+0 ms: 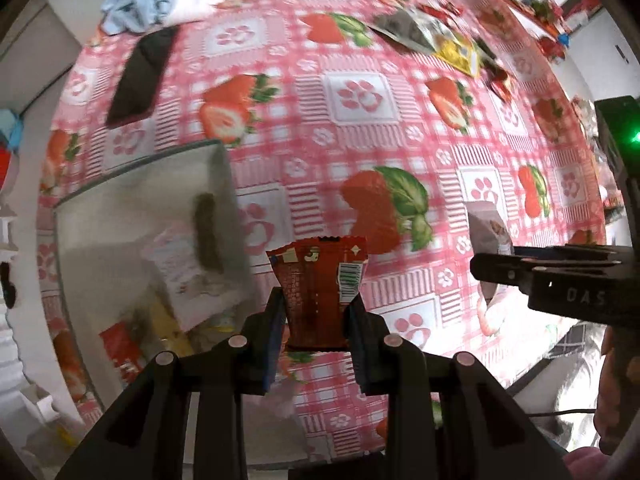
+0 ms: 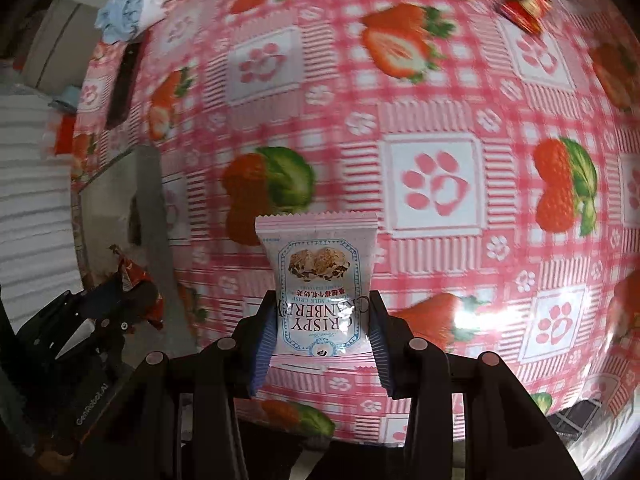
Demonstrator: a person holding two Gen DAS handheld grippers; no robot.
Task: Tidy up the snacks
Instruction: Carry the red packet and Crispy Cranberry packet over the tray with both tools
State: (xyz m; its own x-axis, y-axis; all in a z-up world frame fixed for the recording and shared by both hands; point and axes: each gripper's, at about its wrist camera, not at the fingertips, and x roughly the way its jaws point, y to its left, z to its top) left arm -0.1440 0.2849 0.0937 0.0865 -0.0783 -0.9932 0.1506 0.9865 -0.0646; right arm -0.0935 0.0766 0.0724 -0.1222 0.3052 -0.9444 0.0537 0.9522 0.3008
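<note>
My left gripper is shut on a small red-brown snack packet, held above the table just right of a clear plastic bin. The bin holds several snack packets. My right gripper is shut on a pink-and-white "Crispy Cranberry" packet, held above the tablecloth. The right gripper also shows at the right edge of the left wrist view, with its packet. The left gripper with the red packet shows at the lower left of the right wrist view, beside the bin.
A strawberry-and-paw-print tablecloth covers the table. More loose snack packets lie at the far right. A dark flat object and a bundle of blue and white cloth lie at the far left.
</note>
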